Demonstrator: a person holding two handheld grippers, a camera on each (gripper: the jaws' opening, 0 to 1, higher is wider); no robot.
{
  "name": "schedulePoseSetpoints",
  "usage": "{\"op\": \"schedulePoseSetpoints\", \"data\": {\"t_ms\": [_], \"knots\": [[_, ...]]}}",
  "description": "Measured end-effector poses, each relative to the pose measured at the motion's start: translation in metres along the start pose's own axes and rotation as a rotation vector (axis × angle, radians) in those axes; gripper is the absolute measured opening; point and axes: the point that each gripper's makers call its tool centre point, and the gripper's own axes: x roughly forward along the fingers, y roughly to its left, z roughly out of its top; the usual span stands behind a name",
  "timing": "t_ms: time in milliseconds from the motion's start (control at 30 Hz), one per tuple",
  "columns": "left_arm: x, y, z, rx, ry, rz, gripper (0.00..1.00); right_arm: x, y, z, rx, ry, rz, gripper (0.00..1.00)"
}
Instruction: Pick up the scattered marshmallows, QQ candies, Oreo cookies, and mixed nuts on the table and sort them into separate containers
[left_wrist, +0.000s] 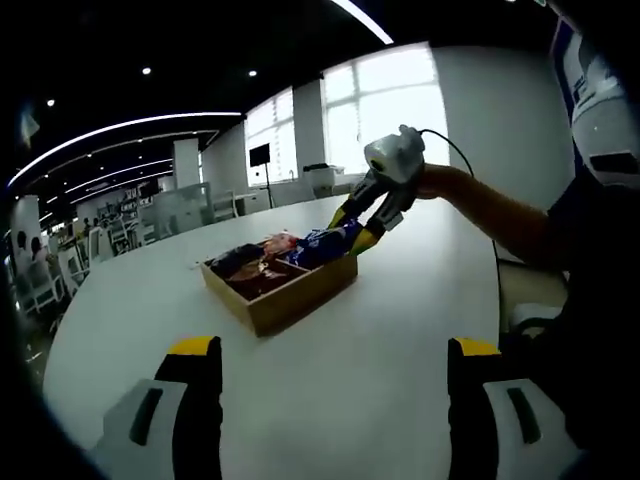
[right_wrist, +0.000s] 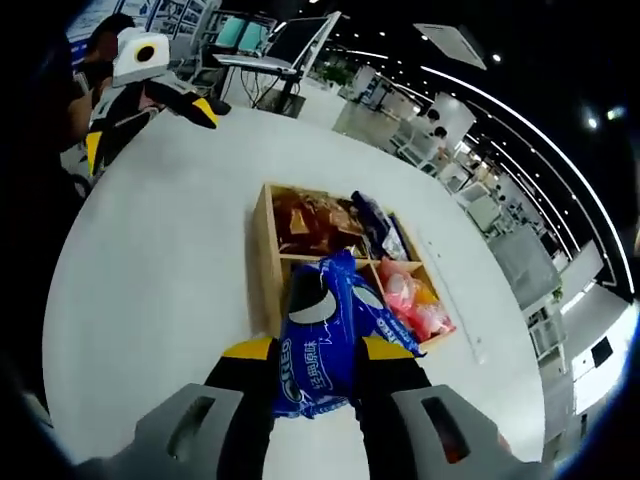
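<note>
My right gripper is shut on a blue Oreo pack and holds it just above the near end of a wooden divided box. In the left gripper view the same right gripper hovers over the box with the Oreo pack in its jaws. The box holds reddish-brown packets, dark blue packs and pink packets. My left gripper stands open over bare table, well short of the box. The left gripper also appears far across the table, nothing in it.
The white round table stretches wide around the box. A person's arm reaches in from the right and the body stands at the table's right edge. Chairs and desks fill the hall beyond.
</note>
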Motion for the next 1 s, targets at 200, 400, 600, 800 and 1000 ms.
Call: {"op": "schedulePoseSetpoints", "data": {"t_ms": [200,400,600,800,1000], "knots": [[0.0017,-0.0003,-0.0016,0.002,0.003,0.000,0.97,0.0019,-0.0022,-0.0029,-0.031,0.015,-0.010,0.28],[0.0032,-0.0006,-0.0049,0.000,0.013,0.003,0.97,0.0020,-0.0042,-0.0046,0.010,0.002,-0.005,0.29],[0.0039,-0.0024,-0.0048,0.000,0.013,0.000,0.97,0.0016,-0.0045,-0.0043,0.012,-0.007,-0.009,0.30],[0.0029,-0.0021,-0.0047,0.000,0.014,0.003,0.97,-0.0020,-0.0061,-0.0030,0.057,-0.032,-0.014,0.30],[0.0041,-0.0044,-0.0048,0.000,0.015,-0.003,0.97,-0.0070,-0.0061,-0.0012,0.105,-0.056,-0.013,0.32]]}}
